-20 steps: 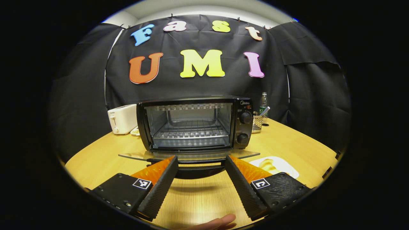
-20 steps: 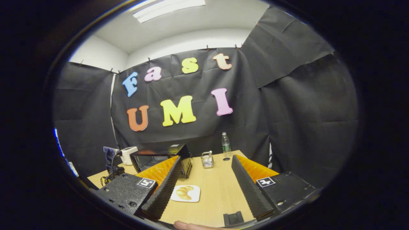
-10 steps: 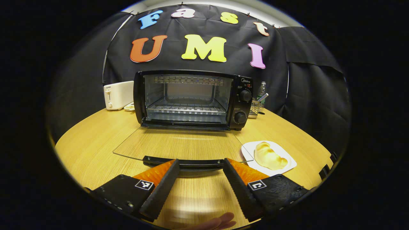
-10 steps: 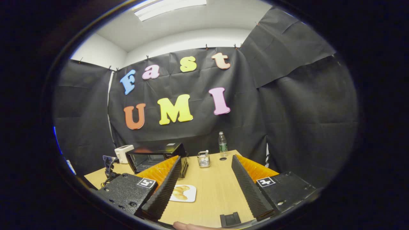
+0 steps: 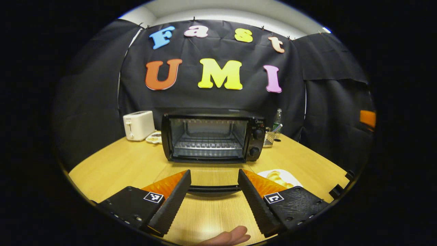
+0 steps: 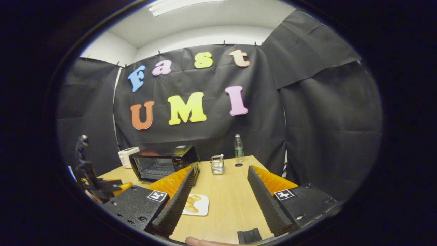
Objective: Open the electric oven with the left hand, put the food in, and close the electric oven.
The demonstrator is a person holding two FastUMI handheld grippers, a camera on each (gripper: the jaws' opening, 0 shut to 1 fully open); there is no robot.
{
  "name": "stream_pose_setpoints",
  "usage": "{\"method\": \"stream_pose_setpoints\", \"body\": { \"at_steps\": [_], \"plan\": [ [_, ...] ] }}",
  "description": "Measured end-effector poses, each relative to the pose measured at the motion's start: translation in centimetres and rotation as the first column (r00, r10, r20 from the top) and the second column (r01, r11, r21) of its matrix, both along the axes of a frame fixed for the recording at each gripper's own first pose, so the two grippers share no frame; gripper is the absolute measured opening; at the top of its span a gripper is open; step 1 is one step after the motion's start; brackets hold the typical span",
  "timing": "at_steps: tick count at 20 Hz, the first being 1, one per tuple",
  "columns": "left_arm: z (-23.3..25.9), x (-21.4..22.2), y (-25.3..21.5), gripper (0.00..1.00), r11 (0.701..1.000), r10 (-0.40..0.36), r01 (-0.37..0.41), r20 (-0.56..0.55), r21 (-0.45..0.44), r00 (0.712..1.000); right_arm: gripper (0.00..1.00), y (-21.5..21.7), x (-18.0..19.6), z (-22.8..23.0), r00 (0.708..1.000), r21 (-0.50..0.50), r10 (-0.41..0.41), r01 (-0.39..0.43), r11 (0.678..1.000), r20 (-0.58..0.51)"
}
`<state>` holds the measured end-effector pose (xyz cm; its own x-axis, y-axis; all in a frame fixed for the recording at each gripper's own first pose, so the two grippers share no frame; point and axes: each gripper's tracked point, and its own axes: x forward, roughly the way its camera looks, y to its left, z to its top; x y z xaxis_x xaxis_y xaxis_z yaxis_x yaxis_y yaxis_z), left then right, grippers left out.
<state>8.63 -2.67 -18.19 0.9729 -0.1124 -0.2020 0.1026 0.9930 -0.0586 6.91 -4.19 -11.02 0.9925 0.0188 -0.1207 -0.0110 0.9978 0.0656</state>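
Now both claws gape empty: left gripper (image 5: 214, 177) faces the open oven (image 5: 212, 138) dead ahead, its door handle (image 5: 213, 188) just beyond the tips; right gripper (image 6: 218, 174) has the croissant plate (image 6: 195, 205) beside its left finger.

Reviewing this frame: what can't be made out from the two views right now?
- Food on the white plate: left gripper view, partly behind the left hand-held gripper; right gripper view, its left edge behind the right hand-held gripper.
- Oven dial settings: too small.
- Door handle: ends hidden behind the fingers.
- Item in the wire basket: too small.
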Motion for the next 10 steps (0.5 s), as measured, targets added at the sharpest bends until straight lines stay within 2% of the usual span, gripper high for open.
{"method": "stream_pose_setpoints", "body": {
  "at_steps": [5, 7, 9, 10],
  "plan": [
    [8.8, -5.6, 2.0, 0.93, 0.999, 0.03, -0.035, 0.132, 0.032, 0.991, 0.95, 3.4, 5.2, -3.6, 0.992, -0.021, 0.087, -0.089, 0.996, -0.09],
    [11.6, -8.0, 3.3, 0.93, 0.995, 0.067, -0.078, 0.181, 0.056, 0.981, 0.95, 4.6, 7.0, -5.5, 0.983, -0.004, 0.124, -0.125, 0.992, -0.133],
    [13.2, -10.9, 4.1, 0.93, 0.991, 0.093, -0.11, 0.216, 0.07, 0.972, 0.95, 6.4, 8.6, -7.7, 0.968, -0.006, 0.169, -0.173, 0.985, -0.184],
    [12.7, -12.1, 4.0, 0.93, 0.992, 0.093, -0.107, 0.199, 0.061, 0.976, 0.95, 7.2, 9.1, -8.8, 0.958, -0.003, 0.191, -0.196, 0.981, -0.214]
  ]
}}
